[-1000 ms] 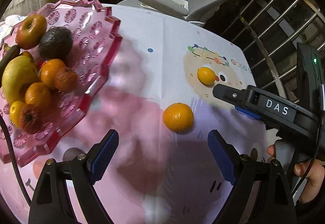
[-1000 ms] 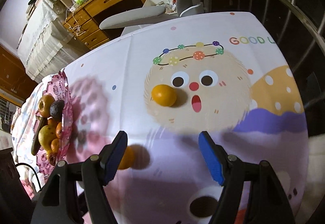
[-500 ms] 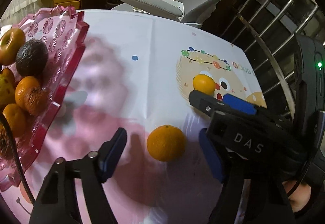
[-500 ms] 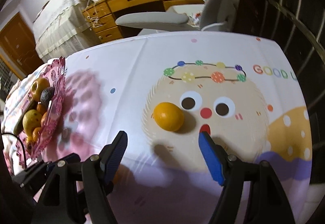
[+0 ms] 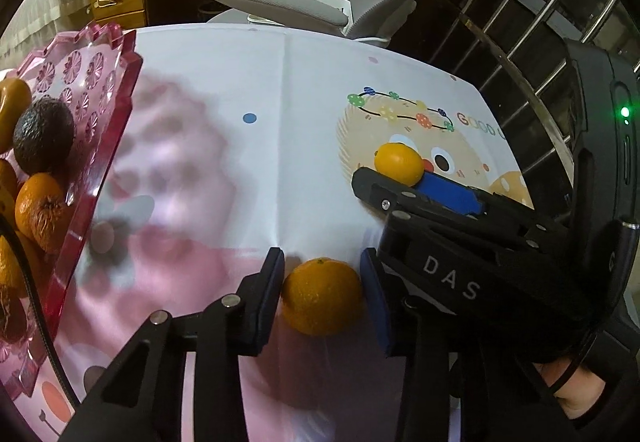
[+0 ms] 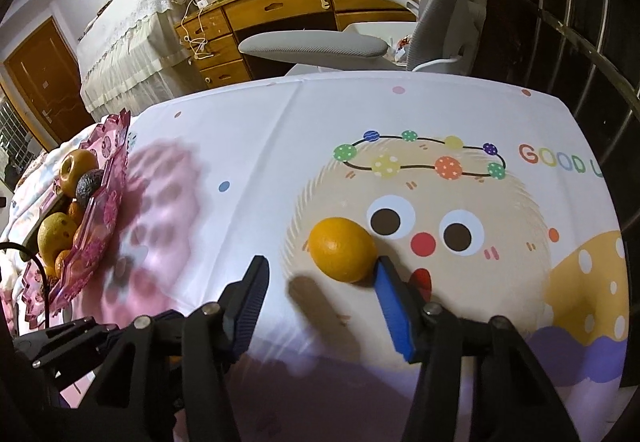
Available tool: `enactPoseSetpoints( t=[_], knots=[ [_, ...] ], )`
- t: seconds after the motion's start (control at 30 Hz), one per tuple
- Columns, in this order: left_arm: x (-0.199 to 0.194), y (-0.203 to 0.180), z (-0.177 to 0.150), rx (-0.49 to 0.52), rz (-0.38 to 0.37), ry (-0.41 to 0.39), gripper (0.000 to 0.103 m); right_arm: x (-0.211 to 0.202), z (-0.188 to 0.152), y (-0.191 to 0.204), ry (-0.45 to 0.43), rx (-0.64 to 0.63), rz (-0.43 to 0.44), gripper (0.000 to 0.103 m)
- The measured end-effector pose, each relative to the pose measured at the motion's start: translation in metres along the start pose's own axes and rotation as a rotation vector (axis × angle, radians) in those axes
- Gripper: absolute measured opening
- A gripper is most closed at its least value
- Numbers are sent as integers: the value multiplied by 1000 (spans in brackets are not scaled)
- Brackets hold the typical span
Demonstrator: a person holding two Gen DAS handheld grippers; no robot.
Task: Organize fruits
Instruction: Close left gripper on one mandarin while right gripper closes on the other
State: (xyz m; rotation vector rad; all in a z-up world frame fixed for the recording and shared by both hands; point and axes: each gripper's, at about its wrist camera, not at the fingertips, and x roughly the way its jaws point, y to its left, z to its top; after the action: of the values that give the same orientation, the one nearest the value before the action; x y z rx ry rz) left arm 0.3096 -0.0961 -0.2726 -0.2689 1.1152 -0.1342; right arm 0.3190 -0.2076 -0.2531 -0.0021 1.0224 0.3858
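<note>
Both hand-held grippers have dropped closer to the desk [image 6: 248, 129] since a second ago, and each has just been narrowing its jaws around a fruit. Between the fingers of the left hand-held gripper [image 5: 322, 296] sits an orange [image 5: 322, 296]; its blue pads look pressed against either side of the fruit, which rests on the pink patch of the tablecloth [image 5: 224, 89]. A second ago that orange lay well ahead of the widely spread fingers.

Over at the right hand-held gripper [image 6: 320, 282] the jaws are only part-way in. A yellow-orange fruit [image 6: 344, 250] lies just ahead of the fingertips, on the cartoon face printed on the cloth; the right-side blue pad [image 6: 394, 306] touches its edge (or very nearly), while the other finger stands clear with bare cloth between. So that one is not yet pinched. From the left camera the same fruit [image 5: 398, 163] shows beyond the right gripper's dark body.

Off to the left of both grippers, well apart from them, is a pink glass tray [image 5: 116, 81] piled with fruit: a dark avocado [image 5: 42, 139], several small oranges, an apple [image 6: 78, 171]. Past the far edge of the desk stands a grey chair [image 6: 316, 47], with wooden drawers [image 6: 280, 5] behind it.
</note>
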Motion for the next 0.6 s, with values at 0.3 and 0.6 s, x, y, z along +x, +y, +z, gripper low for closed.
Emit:
enactPoseSetpoints(
  t=[0.3, 0.6],
  knots=[
    [0, -1, 0, 17, -6, -4, 37, 1, 1, 0, -35, -1, -32, 43],
    [-10, 8, -7, 0, 4, -10, 37, 0, 0, 0, -36, -25, -59, 35]
  ],
)
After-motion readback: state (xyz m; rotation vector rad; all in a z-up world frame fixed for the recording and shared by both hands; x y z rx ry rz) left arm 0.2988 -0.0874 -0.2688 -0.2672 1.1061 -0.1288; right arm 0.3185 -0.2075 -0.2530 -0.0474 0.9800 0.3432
